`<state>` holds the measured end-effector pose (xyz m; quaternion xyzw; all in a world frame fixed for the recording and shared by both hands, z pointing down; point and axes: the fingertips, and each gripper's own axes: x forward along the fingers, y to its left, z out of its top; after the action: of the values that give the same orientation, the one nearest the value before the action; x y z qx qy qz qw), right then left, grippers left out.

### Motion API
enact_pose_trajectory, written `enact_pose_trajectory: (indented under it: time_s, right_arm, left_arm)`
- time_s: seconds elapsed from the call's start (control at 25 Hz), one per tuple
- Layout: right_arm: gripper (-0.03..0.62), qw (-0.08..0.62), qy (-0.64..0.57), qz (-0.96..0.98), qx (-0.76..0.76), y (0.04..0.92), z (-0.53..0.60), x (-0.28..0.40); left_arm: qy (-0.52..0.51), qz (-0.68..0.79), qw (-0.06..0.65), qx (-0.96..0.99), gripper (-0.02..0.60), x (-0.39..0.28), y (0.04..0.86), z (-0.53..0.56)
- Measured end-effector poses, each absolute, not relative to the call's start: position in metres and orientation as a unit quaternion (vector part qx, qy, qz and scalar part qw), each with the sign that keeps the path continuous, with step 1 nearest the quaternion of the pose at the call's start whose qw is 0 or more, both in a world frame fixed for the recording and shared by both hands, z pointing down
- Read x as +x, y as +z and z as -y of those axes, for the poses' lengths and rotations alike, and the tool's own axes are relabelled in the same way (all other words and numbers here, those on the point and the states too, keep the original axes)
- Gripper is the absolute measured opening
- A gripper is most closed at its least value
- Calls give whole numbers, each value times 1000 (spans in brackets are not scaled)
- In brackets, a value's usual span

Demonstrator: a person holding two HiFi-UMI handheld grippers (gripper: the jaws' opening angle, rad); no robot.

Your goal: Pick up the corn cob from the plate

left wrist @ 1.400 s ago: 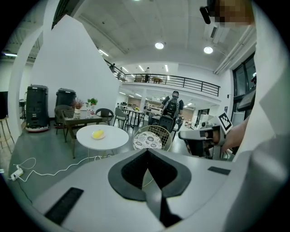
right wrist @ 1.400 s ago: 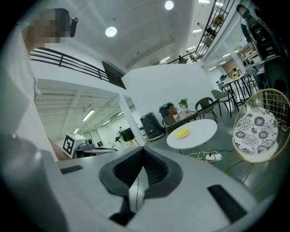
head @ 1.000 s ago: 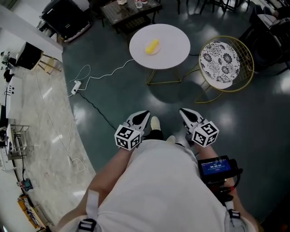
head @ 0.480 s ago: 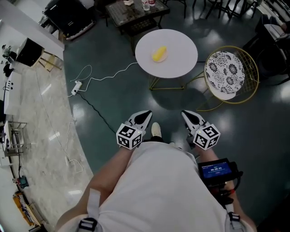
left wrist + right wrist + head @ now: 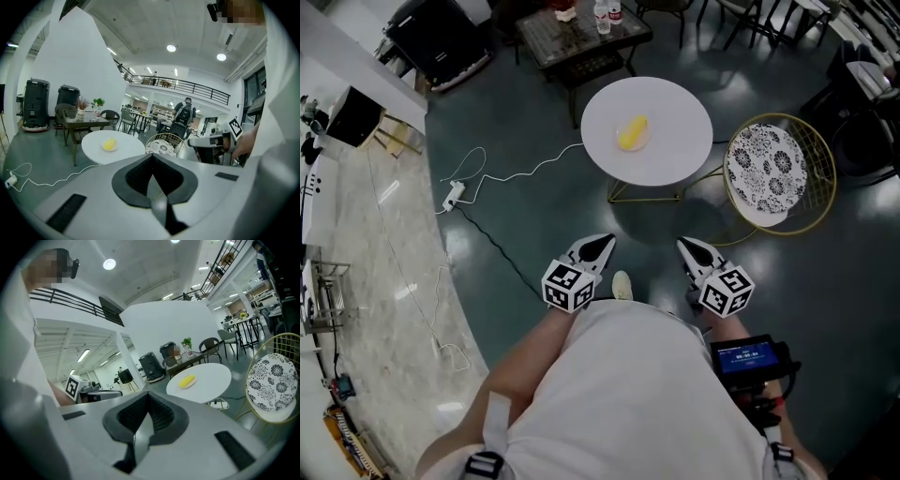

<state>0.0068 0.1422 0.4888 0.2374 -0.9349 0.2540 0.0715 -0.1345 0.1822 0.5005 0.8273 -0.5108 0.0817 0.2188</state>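
Observation:
A yellow corn cob (image 5: 633, 131) lies on a small plate (image 5: 645, 144) on a round white table (image 5: 675, 141) well ahead of me. It also shows as the corn cob (image 5: 109, 144) in the left gripper view and the corn cob (image 5: 187, 379) in the right gripper view. My left gripper (image 5: 606, 244) is shut and holds nothing, far short of the table. My right gripper (image 5: 687, 247) is level with it, jaws together and empty. Both stay close to my body.
A gold wire chair with a patterned cushion (image 5: 767, 171) stands right of the table. A dark glass table with bottles (image 5: 581, 33) is behind it. A white cable and power strip (image 5: 453, 194) lie on the dark floor to the left.
I have walked towards the round table: it and the corn have come nearer in the head view. Both grippers keep their pose in front of me, still shut.

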Motion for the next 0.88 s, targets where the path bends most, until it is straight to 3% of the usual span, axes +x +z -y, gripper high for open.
enact_pose_trajectory:
  time_s: [0.88]
  right_arm:
    - [8,70,252,923,282,483,-68,-52]
  left_arm:
    - [85,480,222,845,6,-194,501,-107]
